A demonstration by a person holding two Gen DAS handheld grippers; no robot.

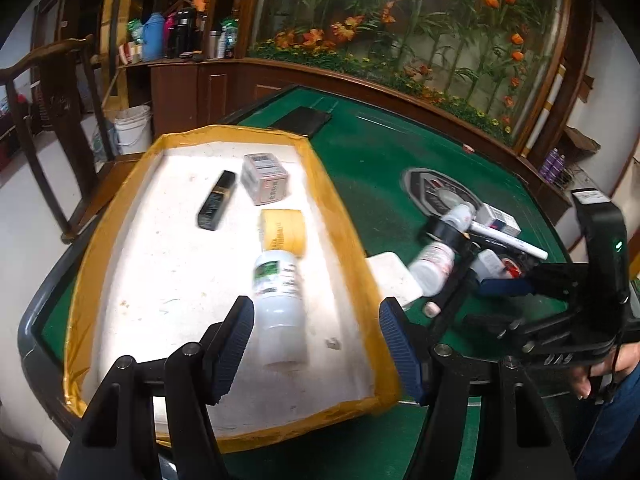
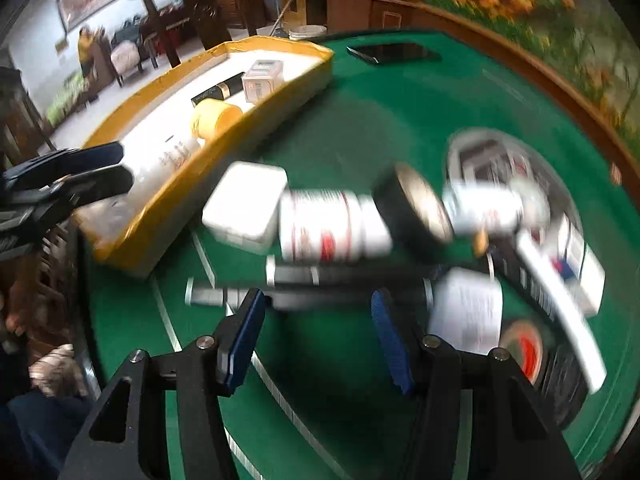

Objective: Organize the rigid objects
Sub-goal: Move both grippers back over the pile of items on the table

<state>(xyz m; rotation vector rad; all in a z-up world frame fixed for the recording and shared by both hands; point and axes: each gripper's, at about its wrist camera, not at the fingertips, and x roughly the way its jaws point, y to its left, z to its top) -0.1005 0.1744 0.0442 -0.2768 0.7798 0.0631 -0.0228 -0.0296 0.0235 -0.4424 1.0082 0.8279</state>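
The left gripper [image 1: 316, 344] is hovering over the near end of the tray [image 1: 344, 216] with its jaws standing wide and nothing between the pads. A white bottle [image 1: 280, 300] is lying on its side on the tray floor just beyond the fingertips.

The right gripper [image 2: 318, 328] is pointing down at the green tabletop [image 2: 360, 120] with its jaws moderately apart and gripping nothing. Two dark pens [image 2: 320, 284] are lying just beyond its fingertips; whether the pads are touching them cannot be told through the blur.

Progress, as a judgement: the task is partly complete.
- In the tray: the white bottle, a yellow tape roll [image 1: 282, 230], a pink-and-white box [image 1: 265, 178] and a black tube [image 1: 216, 200].
- Still loose on the tabletop: a red-labelled bottle [image 2: 332, 226], a black tape roll [image 2: 412, 208], a white block [image 2: 244, 206], a white marker [image 1: 508, 238], a small carton [image 1: 500, 218] and the pens. A black phone [image 2: 394, 53] is lying well apart from this cluster.

Writing: the pink-and-white box is carrying a barcode and red characters, the white bottle a green-and-black label, and the yellow tape roll dark print. None of it is legible.
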